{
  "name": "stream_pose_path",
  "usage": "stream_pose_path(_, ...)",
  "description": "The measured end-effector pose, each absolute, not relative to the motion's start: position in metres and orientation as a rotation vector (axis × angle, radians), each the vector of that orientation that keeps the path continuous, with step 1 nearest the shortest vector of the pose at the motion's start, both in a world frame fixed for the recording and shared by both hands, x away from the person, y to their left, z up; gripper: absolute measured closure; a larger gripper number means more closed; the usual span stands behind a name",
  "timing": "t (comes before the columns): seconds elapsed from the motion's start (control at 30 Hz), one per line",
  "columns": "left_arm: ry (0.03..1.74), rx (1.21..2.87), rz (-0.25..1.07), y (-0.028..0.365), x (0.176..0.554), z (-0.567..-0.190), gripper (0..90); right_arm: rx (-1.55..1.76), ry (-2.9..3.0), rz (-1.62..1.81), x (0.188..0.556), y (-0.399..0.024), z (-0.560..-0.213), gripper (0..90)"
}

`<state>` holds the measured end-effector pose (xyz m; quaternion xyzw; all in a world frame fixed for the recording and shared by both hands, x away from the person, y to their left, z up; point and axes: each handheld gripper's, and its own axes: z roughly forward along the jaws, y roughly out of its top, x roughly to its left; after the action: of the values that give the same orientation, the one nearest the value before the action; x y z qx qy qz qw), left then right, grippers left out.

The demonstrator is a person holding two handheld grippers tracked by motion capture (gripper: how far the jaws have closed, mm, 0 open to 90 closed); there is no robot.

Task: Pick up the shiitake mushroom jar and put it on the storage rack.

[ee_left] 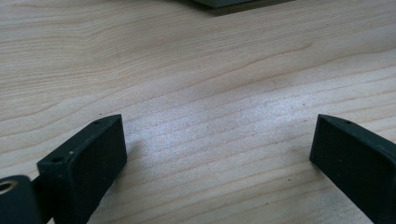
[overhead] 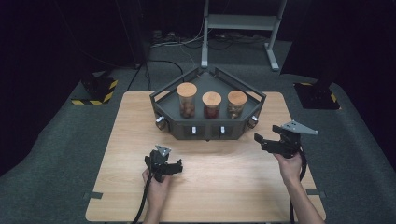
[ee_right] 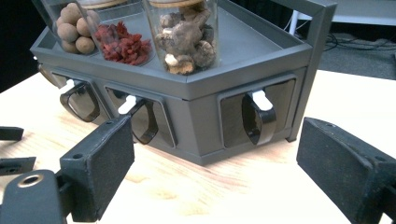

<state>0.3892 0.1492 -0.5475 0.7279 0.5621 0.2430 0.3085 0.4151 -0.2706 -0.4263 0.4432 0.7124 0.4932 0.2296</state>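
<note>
A dark grey angular rack [overhead: 205,128] stands at the back middle of the wooden table [overhead: 219,186]. On it are three cork-lidded glass jars: one with brown balls [overhead: 187,99], one with red berries [overhead: 211,105], one with pale brown lumps [overhead: 236,103]. Its front faces carry small drawers with dark loop handles [ee_right: 259,119]. My right gripper [overhead: 259,142] hovers just right of the rack; in the right gripper view its jaws [ee_right: 215,128] stand open and empty, facing the rack's drawer handles. My left gripper [overhead: 177,167] rests low over the bare wood in front of the rack, open [ee_left: 217,126] with nothing between its fingers.
A metal stand [overhead: 243,28] with cables rises behind the table on the grey carpet. Yellow-and-black striped bases sit at the back left [overhead: 95,91] and back right [overhead: 317,93]. Bare wood lies in front of the rack and between my hands.
</note>
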Motion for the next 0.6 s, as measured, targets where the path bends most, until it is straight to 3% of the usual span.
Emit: stream_pose_path(0.6,1.484,1.925,0.639,0.149,0.389,-0.548,3.9,1.254,1.971,1.396,0.398,-0.278,-0.453,11.5)
